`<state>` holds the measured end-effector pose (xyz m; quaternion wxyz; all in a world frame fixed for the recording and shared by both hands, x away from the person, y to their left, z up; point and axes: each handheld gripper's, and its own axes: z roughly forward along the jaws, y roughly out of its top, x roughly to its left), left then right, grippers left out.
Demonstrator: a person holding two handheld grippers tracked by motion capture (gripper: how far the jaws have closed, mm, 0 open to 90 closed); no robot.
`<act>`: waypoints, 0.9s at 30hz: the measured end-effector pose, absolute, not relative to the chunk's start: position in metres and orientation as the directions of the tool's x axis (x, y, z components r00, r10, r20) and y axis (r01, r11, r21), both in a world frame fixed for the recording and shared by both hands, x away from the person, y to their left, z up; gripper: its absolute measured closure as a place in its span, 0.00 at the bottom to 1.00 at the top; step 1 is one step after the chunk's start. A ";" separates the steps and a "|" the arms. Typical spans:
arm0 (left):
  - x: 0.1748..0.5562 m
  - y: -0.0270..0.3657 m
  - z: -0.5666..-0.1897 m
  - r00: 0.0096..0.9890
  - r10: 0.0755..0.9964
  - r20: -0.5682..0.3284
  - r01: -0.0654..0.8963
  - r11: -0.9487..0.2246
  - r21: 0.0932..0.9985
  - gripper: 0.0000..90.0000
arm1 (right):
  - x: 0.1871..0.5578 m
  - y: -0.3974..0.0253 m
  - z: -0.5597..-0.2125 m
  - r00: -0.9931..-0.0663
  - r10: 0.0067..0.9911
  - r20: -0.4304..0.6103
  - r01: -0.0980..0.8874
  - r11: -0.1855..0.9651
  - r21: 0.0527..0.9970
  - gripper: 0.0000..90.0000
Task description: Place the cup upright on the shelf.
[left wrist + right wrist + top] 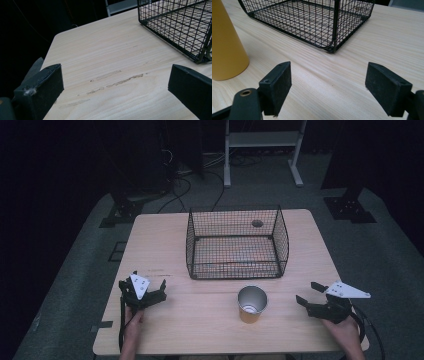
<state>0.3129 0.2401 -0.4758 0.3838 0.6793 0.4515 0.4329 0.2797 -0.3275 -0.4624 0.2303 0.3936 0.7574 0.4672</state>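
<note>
Scene: I hold 2 grippers low over a pale wooden table (165, 245), a black wire basket (235, 242) standing at its far middle.
Cup: a yellow cup (251, 304) with a silvery inside stands upright just in front of the basket, apart from it, between my hands and nearer my right.
Left gripper (152, 292): jaws spread wide, holding nothing, bare tabletop between them.
Right gripper (306, 295): jaws likewise wide apart and empty, the cup (225, 47) off to its left, not yet touched.
Handling: I judge it light, thin-walled and smooth, empty as far as I can see, so easily tipped or dented.
Grip: I would close across the mid wall, gently, below the rim.
</note>
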 end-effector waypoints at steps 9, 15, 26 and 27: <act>0.313 0.240 -0.476 0.216 0.946 0.242 0.285 -0.298 0.911 0.00 | 0.278 -0.326 -0.462 -0.596 0.803 0.022 0.378 0.257 0.889 0.23; 0.312 0.239 -0.476 0.219 0.943 0.249 0.280 -0.305 0.910 0.00 | 0.276 -0.319 -0.459 -0.619 0.785 0.011 0.365 0.275 0.890 0.22; 0.312 0.239 -0.476 0.217 0.945 0.246 0.280 -0.301 0.912 0.00 | 0.270 -0.304 -0.456 -0.669 0.743 0.013 0.347 0.296 0.890 0.20; 0.312 0.239 -0.476 0.218 0.945 0.246 0.280 -0.302 0.911 0.00 | 0.268 -0.301 -0.455 -0.682 0.731 0.019 0.343 0.296 0.891 0.20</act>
